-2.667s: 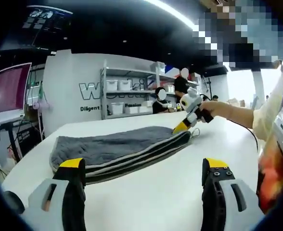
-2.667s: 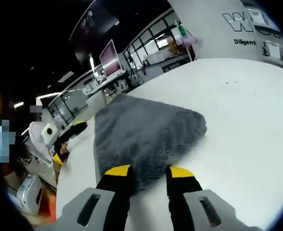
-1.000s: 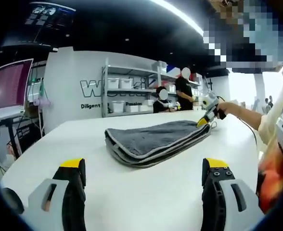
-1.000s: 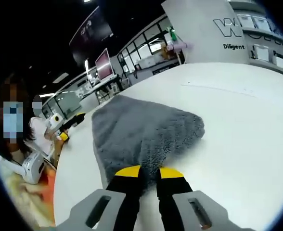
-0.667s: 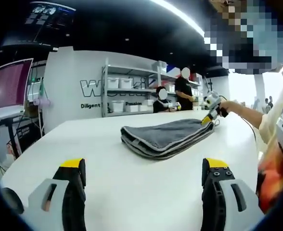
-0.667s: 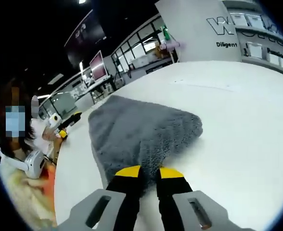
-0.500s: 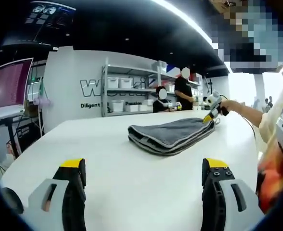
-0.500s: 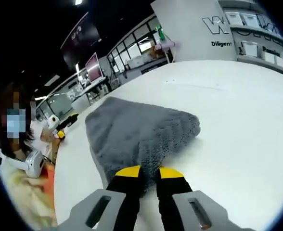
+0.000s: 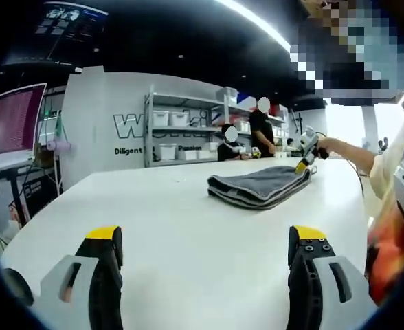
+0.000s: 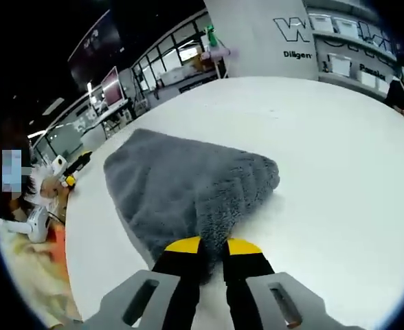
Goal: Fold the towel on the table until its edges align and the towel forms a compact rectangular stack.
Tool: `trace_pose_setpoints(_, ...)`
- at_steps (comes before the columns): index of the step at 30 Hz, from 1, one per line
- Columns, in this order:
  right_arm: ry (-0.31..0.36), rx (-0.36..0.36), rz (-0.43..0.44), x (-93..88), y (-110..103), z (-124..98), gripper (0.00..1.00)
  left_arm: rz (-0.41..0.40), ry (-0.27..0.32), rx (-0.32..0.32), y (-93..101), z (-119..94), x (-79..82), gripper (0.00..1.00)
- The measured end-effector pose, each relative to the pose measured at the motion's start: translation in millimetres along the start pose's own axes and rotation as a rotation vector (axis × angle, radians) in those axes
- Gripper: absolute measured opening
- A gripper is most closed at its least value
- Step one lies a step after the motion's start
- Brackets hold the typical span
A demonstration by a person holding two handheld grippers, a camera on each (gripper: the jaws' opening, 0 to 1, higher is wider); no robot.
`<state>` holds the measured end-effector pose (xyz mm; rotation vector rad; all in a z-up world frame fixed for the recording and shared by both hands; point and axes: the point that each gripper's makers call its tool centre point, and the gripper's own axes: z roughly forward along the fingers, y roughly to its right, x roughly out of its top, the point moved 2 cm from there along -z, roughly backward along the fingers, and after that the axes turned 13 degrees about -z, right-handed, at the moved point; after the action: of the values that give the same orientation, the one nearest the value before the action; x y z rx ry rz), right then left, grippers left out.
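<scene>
The left tool (image 9: 202,247) hovered low over the white surface (image 9: 154,220) with its jaws spread wide and nothing between them, pointing level across the top. Well ahead of it and a little to its right lay the grey towel (image 9: 260,185), folded into a layered stack with pale edging along its near side. At the towel's far right end the right tool (image 9: 305,162) met the cloth, held by a hand (image 9: 323,146) at the end of an arm stretched out from the right, angled down toward the fabric. In the right gripper view, the right tool (image 10: 208,249) had its yellow-tipped jaws drawn close together, pinching the near corner of the towel (image 10: 188,185), which fanned out ahead of it and to its left across the surface (image 10: 326,172). Far off to the left of that tool, the left tool (image 10: 71,168) showed small near the surface's edge. Beyond the left tool stood shelving (image 9: 181,130) with white bins against a lettered wall.
</scene>
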<state>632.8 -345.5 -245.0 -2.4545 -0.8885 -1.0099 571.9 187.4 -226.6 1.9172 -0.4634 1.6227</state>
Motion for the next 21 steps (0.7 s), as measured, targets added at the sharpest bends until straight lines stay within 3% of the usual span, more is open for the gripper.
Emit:
trace_pose_setpoints(7, -0.093, -0.087, -0.067, 6.5, 7.9, -12.3, 0.07, -0.001, -0.001, 0.002, -1.8, 0.5, 1.6, 0.99)
trace_pose_setpoints(11, -0.138, -0.115, -0.104, 16.8, 1.1, -16.4, 0.07, -0.002, -0.001, 0.002, -2.0, 0.6, 1.9, 0.99)
trace_pose_setpoints(17, -0.154, -0.166, -0.15, 45.1, -10.2, -25.8, 0.07, -0.002, -0.001, 0.0, -1.7, 0.5, 1.9, 0.99)
trace_pose_setpoints(21, -0.157, -0.197, -0.247, 68.5, -25.3, -30.4, 0.06, 0.001, -0.003, 0.001, -1.8, 0.2, 1.5, 0.99)
